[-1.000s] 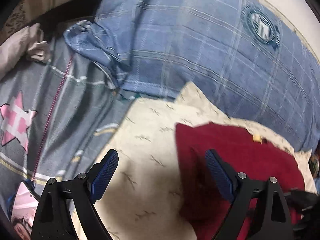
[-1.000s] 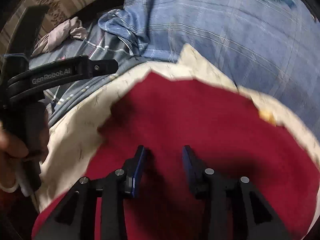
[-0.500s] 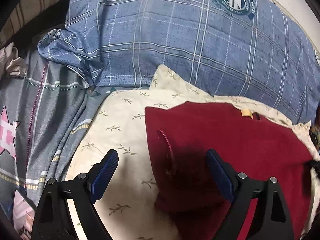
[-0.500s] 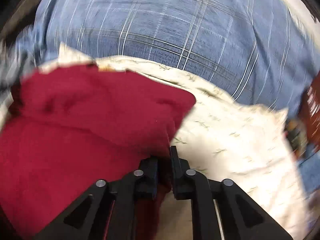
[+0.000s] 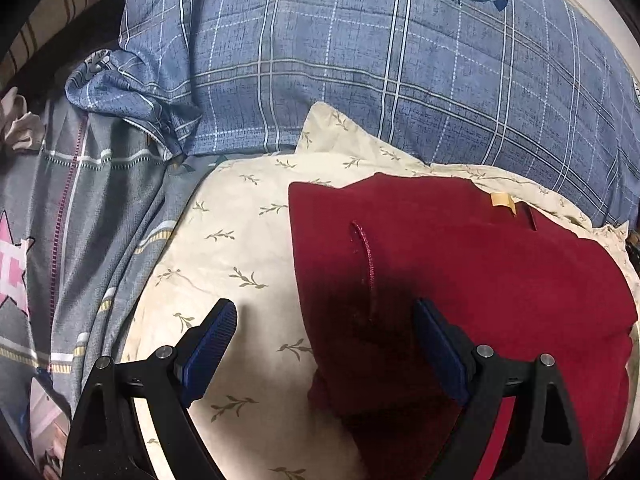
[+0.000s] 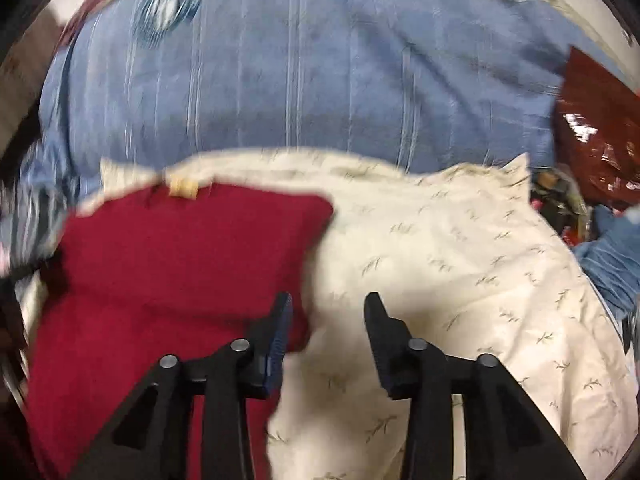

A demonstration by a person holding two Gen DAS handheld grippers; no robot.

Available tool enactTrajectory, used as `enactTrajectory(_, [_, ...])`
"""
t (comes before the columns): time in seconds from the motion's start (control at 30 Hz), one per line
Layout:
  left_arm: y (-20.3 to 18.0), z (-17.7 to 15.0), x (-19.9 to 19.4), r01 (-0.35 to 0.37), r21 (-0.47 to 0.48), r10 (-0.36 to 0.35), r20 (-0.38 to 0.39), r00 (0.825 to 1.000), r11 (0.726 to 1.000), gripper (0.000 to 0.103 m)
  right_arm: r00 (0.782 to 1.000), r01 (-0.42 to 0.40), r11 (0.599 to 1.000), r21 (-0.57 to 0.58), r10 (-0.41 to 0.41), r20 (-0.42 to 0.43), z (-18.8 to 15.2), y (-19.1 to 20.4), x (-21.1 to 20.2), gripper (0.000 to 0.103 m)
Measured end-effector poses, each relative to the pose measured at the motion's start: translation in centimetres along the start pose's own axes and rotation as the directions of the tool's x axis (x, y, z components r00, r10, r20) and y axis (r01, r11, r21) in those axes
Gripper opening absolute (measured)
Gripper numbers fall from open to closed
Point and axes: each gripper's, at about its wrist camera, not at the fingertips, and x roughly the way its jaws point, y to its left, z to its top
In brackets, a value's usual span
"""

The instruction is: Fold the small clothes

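A dark red garment (image 5: 460,272) lies folded on a cream pillow with a leaf print (image 5: 240,248). It has a small tan label (image 5: 502,201) near its far edge. My left gripper (image 5: 324,332) is open wide and empty, its fingers straddling the garment's left edge just above it. In the right wrist view the red garment (image 6: 168,264) lies to the left on the cream pillow (image 6: 460,280). My right gripper (image 6: 328,320) is open and empty over the garment's right edge. This view is motion-blurred.
A large blue plaid pillow (image 5: 400,72) lies behind the cream pillow. A grey bedsheet with a pink star (image 5: 60,220) spreads to the left, with a pale crumpled cloth (image 5: 18,124) at its far left. A dark red shiny bag (image 6: 592,132) sits at the right.
My right gripper was shut on the red garment's edge half a second ago; now it is open and has pulled back. The garment lies folded over. My left gripper stays open.
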Motion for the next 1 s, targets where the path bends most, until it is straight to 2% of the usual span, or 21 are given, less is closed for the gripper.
enactTrajectory(0.13, [-0.2,-0.2,0.3,-0.01,0.012,0.01,-0.004,1.0,1.0,0.089,0.995,-0.096,0.995,-0.037,0.097,0.031,2.3,2.4,1.6,0.04])
enactTrajectory(0.17, [-0.2,-0.1,0.3,-0.011,0.015,0.011,-0.005,1.0,1.0,0.089,0.994,-0.105,0.992,-0.063,0.107,0.02,2.6,3.6,2.7,0.035])
enactTrajectory(0.23, [-0.2,-0.1,0.3,-0.008,0.013,0.008,-0.005,1.0,1.0,0.089,0.996,-0.087,0.991,-0.105,0.084,-0.026,2.5,5.3,5.4,0.035])
enactTrajectory(0.27, [-0.2,-0.1,0.4,-0.004,0.012,0.004,-0.007,1.0,1.0,0.09,0.997,-0.048,0.991,-0.126,0.041,-0.059,2.3,5.6,7.2,0.035])
enactTrajectory(0.33, [-0.2,-0.1,0.6,-0.001,0.014,0.001,-0.012,1.0,1.0,0.09,0.997,-0.003,0.993,-0.117,-0.005,-0.075,1.9,4.9,9.1,0.037])
enactTrajectory(0.37, [-0.2,-0.1,0.5,-0.004,0.017,0.004,-0.011,1.0,1.0,0.09,0.998,-0.02,0.996,-0.084,0.014,-0.067,2.0,4.0,9.8,0.04])
enactTrajectory(0.43, [-0.3,-0.2,0.4,-0.01,0.022,0.01,-0.007,1.0,1.0,0.09,0.995,-0.071,0.997,0.026,0.073,-0.072,2.2,2.2,9.4,0.041])
enactTrajectory(0.47, [-0.3,-0.2,0.4,-0.01,0.023,0.01,-0.007,1.0,1.0,0.09,0.995,-0.064,0.997,0.042,0.067,-0.077,2.2,2.0,8.8,0.041])
enactTrajectory(0.53, [-0.2,-0.2,0.2,-0.004,0.021,0.004,-0.005,1.0,1.0,0.09,0.997,-0.04,0.999,0.025,0.042,-0.068,2.1,2.4,7.2,0.046])
enactTrajectory(0.67, [-0.2,-0.3,0.1,-0.005,0.025,0.005,-0.002,1.0,1.0,0.089,0.993,-0.114,0.993,0.013,0.114,-0.011,1.4,2.9,2.7,0.045])
enactTrajectory(0.77, [-0.2,-0.4,0.0,-0.003,0.023,0.003,-0.002,1.0,1.0,0.09,0.992,-0.123,0.992,-0.034,0.122,-0.03,1.0,3.4,3.0,0.044])
enactTrajectory(0.83, [-0.1,-0.4,-0.1,0.001,0.02,0.0,-0.001,1.0,1.0,0.089,0.996,-0.038,0.997,-0.072,0.033,-0.08,0.6,3.6,4.9,0.042])
enactTrajectory(0.87, [-0.1,-0.5,-0.2,0.004,0.018,-0.004,-0.001,1.0,1.0,0.089,0.993,-0.008,0.998,-0.068,0.0,-0.116,0.5,3.2,6.2,0.044])
enactTrajectory(0.9, [0.0,-0.6,-0.4,0.006,0.015,-0.006,0.0,1.0,1.0,0.089,0.99,-0.025,0.999,-0.034,0.02,-0.138,0.3,2.6,6.8,0.043])
enactTrajectory(1.0, [0.1,-0.9,-1.1,0.022,0.012,-0.022,0.006,1.0,1.0,0.089,0.992,-0.043,0.999,0.03,0.046,-0.119,0.2,1.5,5.7,0.046])
